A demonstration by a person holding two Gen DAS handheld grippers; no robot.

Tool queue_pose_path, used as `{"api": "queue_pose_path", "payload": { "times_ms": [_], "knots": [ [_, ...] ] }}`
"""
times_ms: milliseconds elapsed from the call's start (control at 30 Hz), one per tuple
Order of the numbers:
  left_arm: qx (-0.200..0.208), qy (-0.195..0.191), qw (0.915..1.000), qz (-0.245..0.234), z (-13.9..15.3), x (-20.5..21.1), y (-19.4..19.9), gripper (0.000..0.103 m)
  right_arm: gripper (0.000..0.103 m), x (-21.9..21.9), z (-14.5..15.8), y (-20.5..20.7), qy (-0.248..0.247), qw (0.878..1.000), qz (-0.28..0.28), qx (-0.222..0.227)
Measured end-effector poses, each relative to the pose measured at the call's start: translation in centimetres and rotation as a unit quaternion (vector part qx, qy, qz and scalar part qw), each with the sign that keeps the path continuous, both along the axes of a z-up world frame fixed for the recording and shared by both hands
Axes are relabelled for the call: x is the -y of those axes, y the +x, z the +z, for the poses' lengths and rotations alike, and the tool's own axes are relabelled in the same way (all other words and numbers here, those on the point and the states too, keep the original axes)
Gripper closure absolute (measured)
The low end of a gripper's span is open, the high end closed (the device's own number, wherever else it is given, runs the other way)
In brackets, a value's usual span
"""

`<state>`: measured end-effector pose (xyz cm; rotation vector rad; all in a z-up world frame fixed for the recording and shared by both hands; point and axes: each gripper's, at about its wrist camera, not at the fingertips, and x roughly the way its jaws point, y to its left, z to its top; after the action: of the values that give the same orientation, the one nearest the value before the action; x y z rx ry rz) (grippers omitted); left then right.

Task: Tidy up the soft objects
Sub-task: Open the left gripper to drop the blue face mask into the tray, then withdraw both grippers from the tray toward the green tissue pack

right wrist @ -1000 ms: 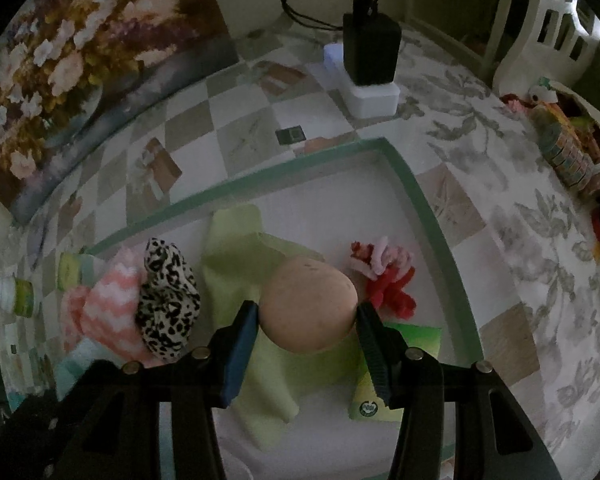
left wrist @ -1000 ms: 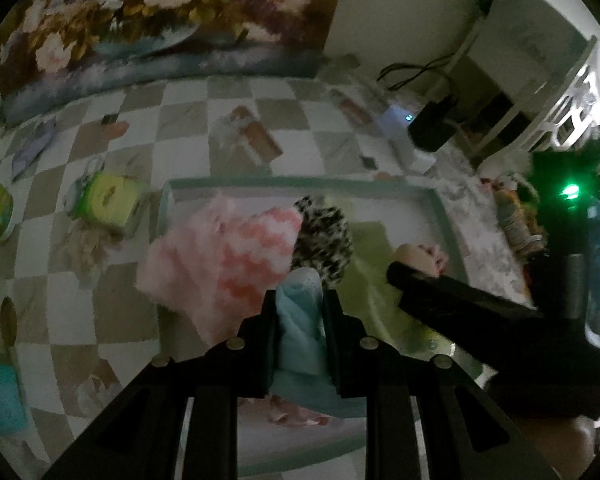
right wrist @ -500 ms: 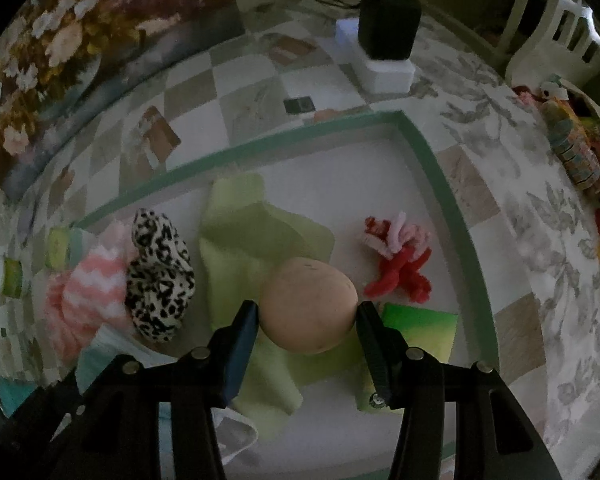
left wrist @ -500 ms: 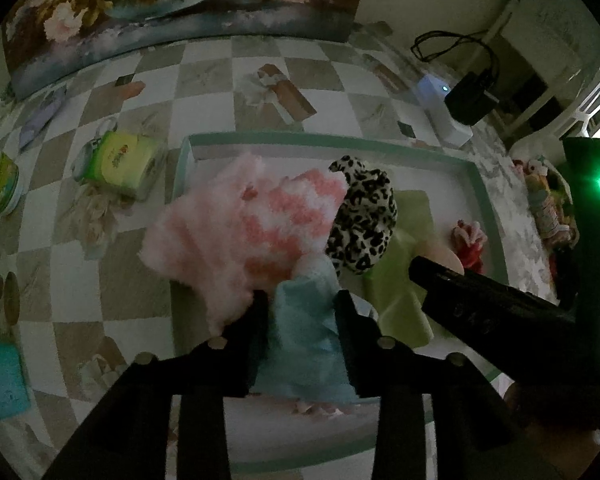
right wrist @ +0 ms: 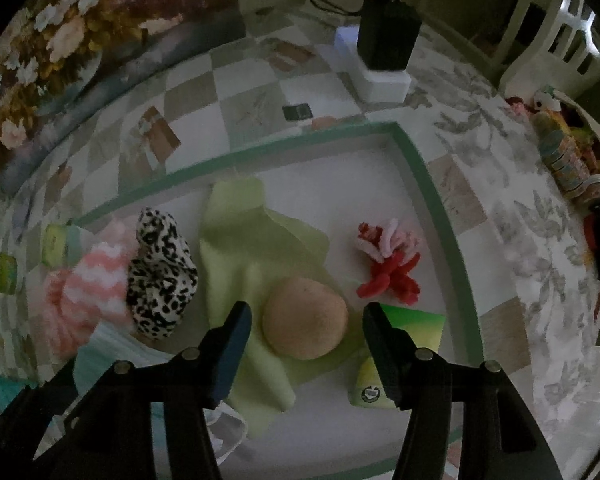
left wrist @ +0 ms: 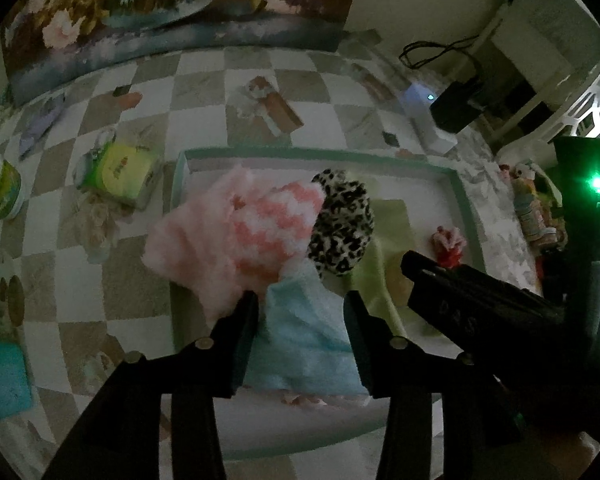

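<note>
Hovering left gripper point(left wrist: 300, 308): jaws just opened, pads off the blue cloth point(left wrist: 304, 336) lying between them, lower centre.
Right gripper point(right wrist: 306, 320): jaws just widened, gaps both sides of the tan ball point(right wrist: 305, 323).
Tray point(right wrist: 428, 184): holds all soft items.
Neighbours: pink fluffy cloth point(left wrist: 228, 236), leopard scrunchie point(right wrist: 160, 272), green cloth point(right wrist: 252, 248), red toy point(right wrist: 388, 264).
Obstruction: right gripper crosses left view's lower right.

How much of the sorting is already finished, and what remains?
Done: pink cloth, leopard scrunchie, lime cloth and red-pink chenille toy lie inside the green-rimmed tray. In hand: nothing. The left hand-held gripper just opened around the blue towel, the right one around the tan ball. Left: unclear.
</note>
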<state>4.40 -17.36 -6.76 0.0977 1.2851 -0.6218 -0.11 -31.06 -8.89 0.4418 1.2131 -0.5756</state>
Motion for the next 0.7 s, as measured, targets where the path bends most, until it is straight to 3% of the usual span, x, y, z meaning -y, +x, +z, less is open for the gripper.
{"api": "queue_pose_path", "payload": {
  "times_ms": [233,500,567,700],
  "knots": [
    [0.014,-0.017,0.9997,0.012,2.2,-0.8,0.3,0.050,0.041,-0.3,2.5,-0.2,-0.018,0.999,0.001,0.031],
    [0.029,0.012,0.9959,0.085,2.3,-3.9,2.3,0.038,0.040,-0.8,3.5,0.0,-0.027,0.999,0.010,0.041],
    [0.036,0.024,0.9939,0.102,1.9,-4.6,2.9,0.023,0.038,-1.0,3.3,0.1,-0.026,0.999,0.013,0.036],
    [0.044,0.026,0.9914,0.120,1.5,-5.8,3.7,0.018,0.033,-1.8,2.8,0.7,-0.027,0.999,0.029,0.029]
  ]
}}
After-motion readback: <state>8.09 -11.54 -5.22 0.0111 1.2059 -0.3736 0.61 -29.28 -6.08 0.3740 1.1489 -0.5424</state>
